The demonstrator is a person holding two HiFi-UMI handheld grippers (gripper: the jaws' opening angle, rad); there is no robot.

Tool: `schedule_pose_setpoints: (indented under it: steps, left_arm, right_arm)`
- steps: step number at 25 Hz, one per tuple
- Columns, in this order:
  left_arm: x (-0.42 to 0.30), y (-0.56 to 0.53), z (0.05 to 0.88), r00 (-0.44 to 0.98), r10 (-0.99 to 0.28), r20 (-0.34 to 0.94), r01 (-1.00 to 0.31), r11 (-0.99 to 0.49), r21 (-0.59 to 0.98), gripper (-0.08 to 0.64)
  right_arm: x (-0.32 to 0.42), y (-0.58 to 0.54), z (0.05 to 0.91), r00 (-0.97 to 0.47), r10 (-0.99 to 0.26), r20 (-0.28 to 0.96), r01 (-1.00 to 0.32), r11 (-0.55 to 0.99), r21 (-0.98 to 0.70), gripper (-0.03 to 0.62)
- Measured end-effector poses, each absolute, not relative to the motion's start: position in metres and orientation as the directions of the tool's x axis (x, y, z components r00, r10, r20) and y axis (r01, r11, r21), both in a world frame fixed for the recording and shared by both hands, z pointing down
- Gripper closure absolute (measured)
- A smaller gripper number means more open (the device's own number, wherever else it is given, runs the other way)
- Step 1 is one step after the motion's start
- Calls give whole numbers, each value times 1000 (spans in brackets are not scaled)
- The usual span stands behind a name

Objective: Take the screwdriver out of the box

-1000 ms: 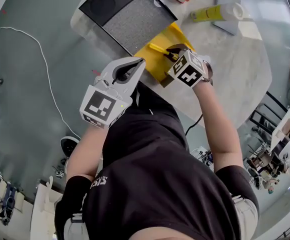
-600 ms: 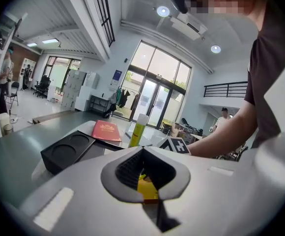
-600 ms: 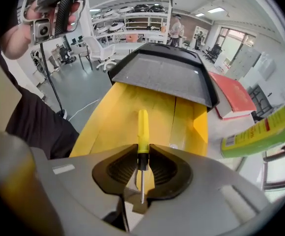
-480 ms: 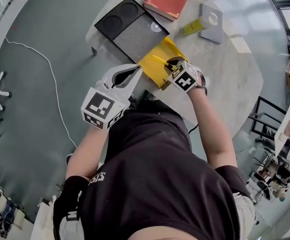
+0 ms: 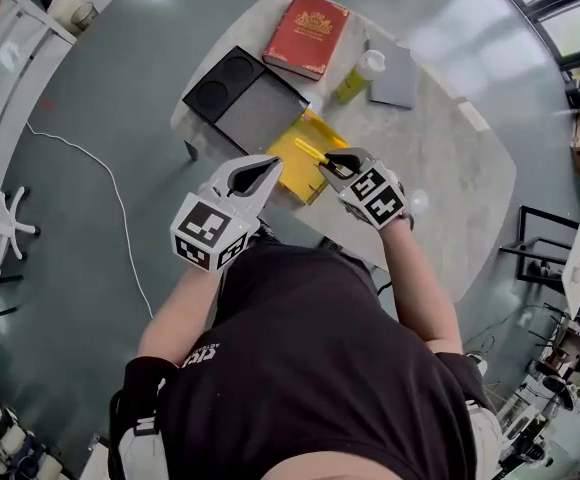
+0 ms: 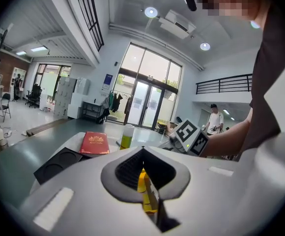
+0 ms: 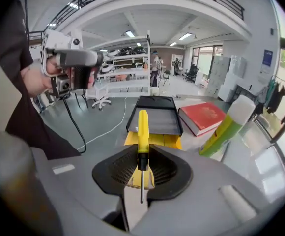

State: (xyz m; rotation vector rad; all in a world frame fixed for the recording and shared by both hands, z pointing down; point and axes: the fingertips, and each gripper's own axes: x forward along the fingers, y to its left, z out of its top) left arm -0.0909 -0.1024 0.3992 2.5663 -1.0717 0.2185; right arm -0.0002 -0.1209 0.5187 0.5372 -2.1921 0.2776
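Observation:
A yellow-handled screwdriver (image 5: 311, 151) is clamped in my right gripper (image 5: 332, 162), which is shut on it near where handle meets shaft. In the right gripper view the screwdriver (image 7: 142, 127) stands upright between the jaws of the right gripper (image 7: 142, 165), its metal tip pointing back at the camera. It hangs above the open yellow box (image 5: 302, 164), which lies at the table's near edge. My left gripper (image 5: 272, 162) hovers just left of the box, jaws together and holding nothing. Through its jaw hollow in the left gripper view (image 6: 142, 152) the yellow box (image 6: 144, 182) shows.
A black tray (image 5: 245, 98) lies behind the box, with a red book (image 5: 308, 35), a yellow-green bottle (image 5: 355, 76) and a grey pad (image 5: 396, 76) farther back on the pale stone table (image 5: 450, 168). A white cable (image 5: 110, 198) trails over the floor at left.
Both grippers have risen. The right one has lifted the screwdriver up off the yellow box. The head view has pulled back, so the table looks smaller.

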Motion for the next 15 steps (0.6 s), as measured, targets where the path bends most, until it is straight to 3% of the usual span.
schedule_pose_setpoints:
  steps: [8,15]
  left_arm:
    - [-41,-97,354,675,-691,259,-738,-635,227,559]
    - [13,-103,324,710,-674,203,-702,-661,265,559]
  right_arm:
    - [63,-94,424,-704,-373,604,-524,847,-87,506]
    - [120,-81,338,-825,-468,317,-544,809,-221,506]
